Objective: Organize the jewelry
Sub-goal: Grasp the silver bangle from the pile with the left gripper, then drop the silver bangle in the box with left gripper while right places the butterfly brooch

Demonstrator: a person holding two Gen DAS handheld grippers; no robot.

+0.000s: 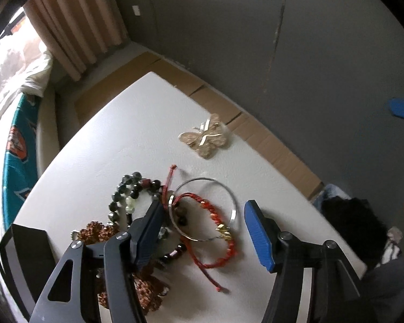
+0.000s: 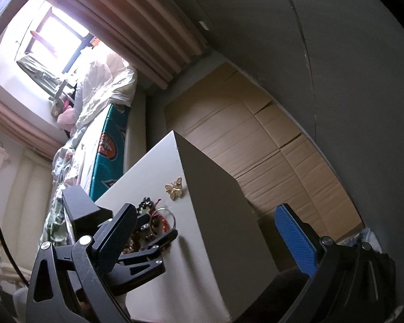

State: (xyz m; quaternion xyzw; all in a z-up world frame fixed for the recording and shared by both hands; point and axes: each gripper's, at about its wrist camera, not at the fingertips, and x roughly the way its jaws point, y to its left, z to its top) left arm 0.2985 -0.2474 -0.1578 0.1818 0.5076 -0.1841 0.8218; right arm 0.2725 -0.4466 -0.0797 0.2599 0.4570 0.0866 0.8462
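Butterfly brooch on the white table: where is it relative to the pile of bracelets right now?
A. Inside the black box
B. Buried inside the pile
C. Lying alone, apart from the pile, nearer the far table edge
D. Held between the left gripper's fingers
C. The gold butterfly brooch lies by itself on the white table, clear of the bracelet pile, while the open left gripper sits over the pile, not the brooch.

No text, label or number is legible anywhere.

White table (image 1: 99, 145) with heaped bracelets (image 1: 202, 215), butterfly clip (image 1: 205, 137), black box (image 1: 27, 253).
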